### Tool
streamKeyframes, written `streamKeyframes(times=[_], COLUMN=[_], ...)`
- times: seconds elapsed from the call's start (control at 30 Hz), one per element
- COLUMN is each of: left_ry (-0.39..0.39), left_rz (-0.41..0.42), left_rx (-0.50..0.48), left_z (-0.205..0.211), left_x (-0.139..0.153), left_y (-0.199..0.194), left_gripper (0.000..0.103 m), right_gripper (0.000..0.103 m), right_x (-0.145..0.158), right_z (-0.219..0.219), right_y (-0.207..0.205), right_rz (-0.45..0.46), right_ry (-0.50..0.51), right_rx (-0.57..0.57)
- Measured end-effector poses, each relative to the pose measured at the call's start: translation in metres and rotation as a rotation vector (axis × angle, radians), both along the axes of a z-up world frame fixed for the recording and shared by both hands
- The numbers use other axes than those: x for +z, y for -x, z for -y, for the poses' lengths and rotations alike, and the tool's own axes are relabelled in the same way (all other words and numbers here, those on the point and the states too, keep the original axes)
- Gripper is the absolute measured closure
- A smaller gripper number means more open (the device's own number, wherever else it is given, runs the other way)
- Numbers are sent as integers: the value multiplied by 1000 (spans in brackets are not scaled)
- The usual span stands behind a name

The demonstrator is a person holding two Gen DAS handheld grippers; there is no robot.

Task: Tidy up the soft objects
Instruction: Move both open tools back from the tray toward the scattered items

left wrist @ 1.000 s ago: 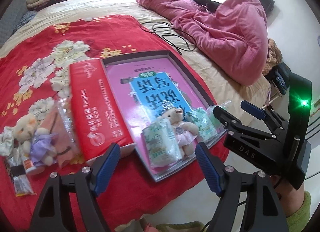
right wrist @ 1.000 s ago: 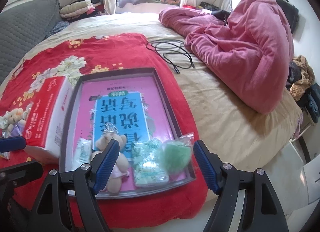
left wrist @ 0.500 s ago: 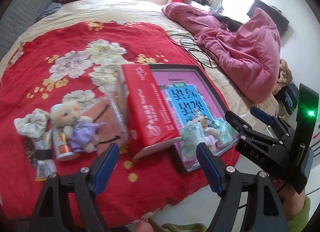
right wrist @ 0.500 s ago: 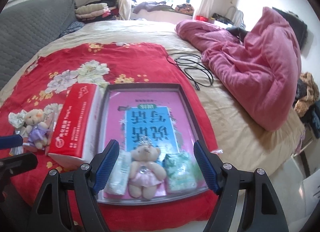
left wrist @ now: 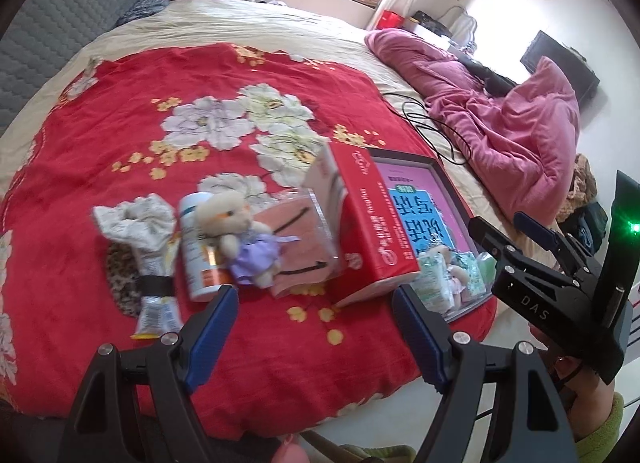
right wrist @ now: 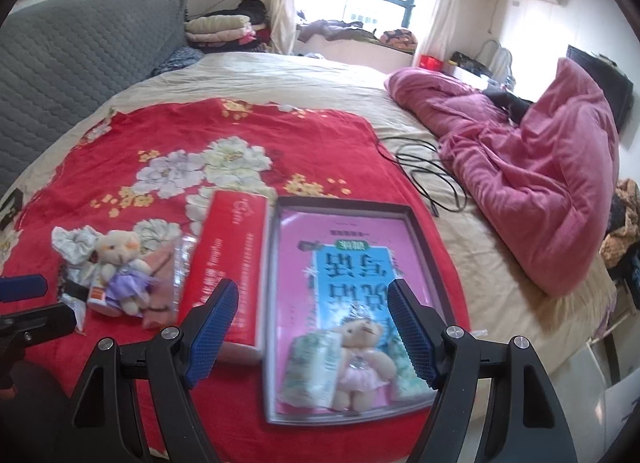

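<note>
Left wrist view. The left tongs [left wrist: 312, 327] are spread wide and hold nothing. Ahead of them and slightly to the left, on the red floral blanket [left wrist: 120, 135] of the bed, lies the unsorted cluster: one purple-dressed bear [left wrist: 240, 239], lying across one white bottle [left wrist: 196, 247] and one pink packet [left wrist: 300, 247], with one crumpled white cloth [left wrist: 132, 219] and one snack wrapper [left wrist: 156, 295] further left. The bear's long axis runs roughly away from the camera, head at the far end. One red tissue box [left wrist: 368, 227] stands between this cluster and the tray [left wrist: 452, 191]. The right tongs [left wrist: 516, 231] appear at the right edge, also spread and empty, over the tray's near corner.

Right wrist view. The right tongs [right wrist: 312, 327] hover spread above the tray [right wrist: 340, 205], which holds one pink-dressed bear [right wrist: 360, 359] flanked by soft green-white packets [right wrist: 312, 363]; blur prevents a firm count, at least two. The purple-dressed bear [right wrist: 120, 267] lies well to the left, beyond the tissue box [right wrist: 228, 259].

Judgement: the left tongs are the nearer to the purple bear and better placed to take it.
</note>
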State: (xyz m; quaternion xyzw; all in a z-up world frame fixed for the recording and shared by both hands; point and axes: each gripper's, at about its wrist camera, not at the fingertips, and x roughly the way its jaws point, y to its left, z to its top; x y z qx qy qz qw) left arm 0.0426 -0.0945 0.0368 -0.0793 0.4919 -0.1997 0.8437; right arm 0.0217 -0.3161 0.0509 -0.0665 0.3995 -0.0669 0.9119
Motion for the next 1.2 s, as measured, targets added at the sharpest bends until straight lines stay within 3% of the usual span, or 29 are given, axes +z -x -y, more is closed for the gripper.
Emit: streamKeyframes(times=[0.4,0.8,1.2], left_ry=[8,18,14], left_rz=[-3,-2,-46], left_rx=[107,178,233], left_z=[-69,-113,-145], left_x=[1,0,-21], left_y=[3,5,-9], left_gripper=[24,24,24], right_gripper=[25,25,25], right_x=[11,16,-15], right_z=[-59,-108,-153], right_y=[-9,-17,-31], right_rz=[16,20,-47], right_ry=[13,29,-13], right_rx=[99,195,283])
